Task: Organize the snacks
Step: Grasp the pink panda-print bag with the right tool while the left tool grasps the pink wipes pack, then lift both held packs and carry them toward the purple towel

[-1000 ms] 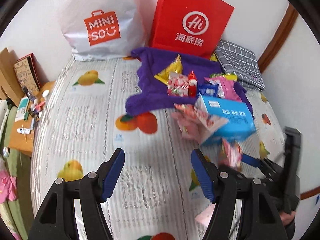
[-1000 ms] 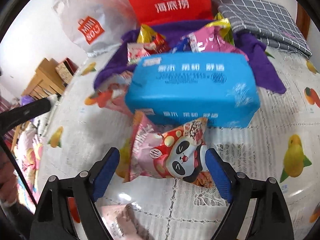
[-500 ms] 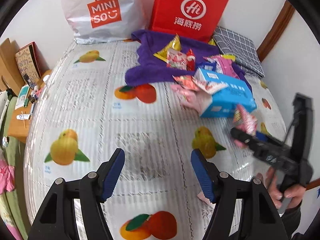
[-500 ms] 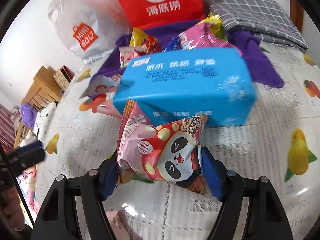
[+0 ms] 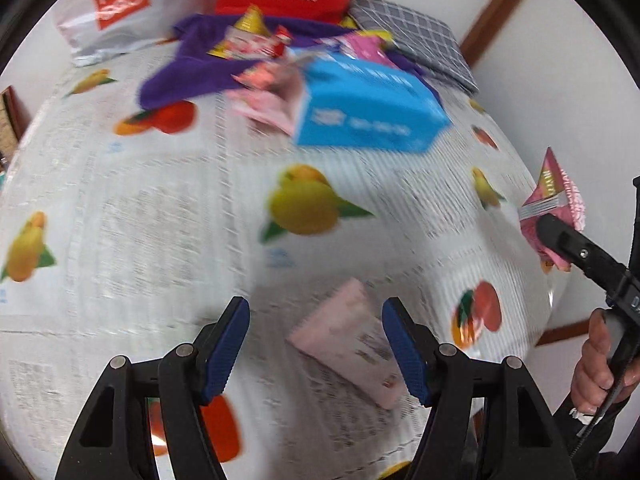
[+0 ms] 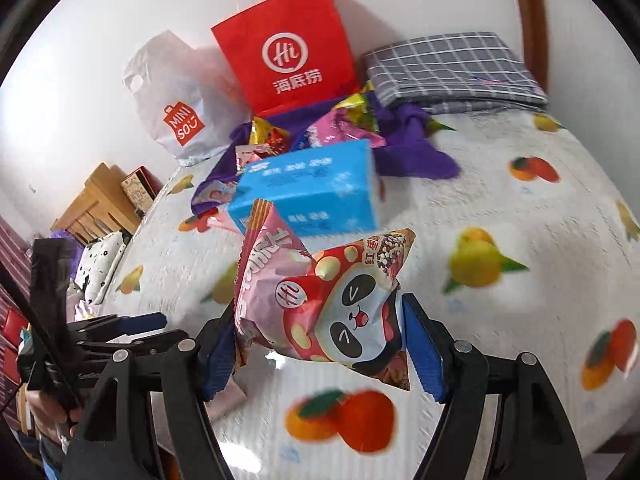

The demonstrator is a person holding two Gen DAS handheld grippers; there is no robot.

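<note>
Right gripper [image 6: 320, 344] clamped on panda snack bag [image 6: 332, 300], lifted off the bed, lower centre of frame. Left gripper [image 5: 316, 344] half open, empty, over pink packet [image 5: 352, 352] at bottom centre. Barely started: most snacks piled around blue box [image 5: 368, 112] on purple cloth [image 5: 180, 76], upper centre.
</note>
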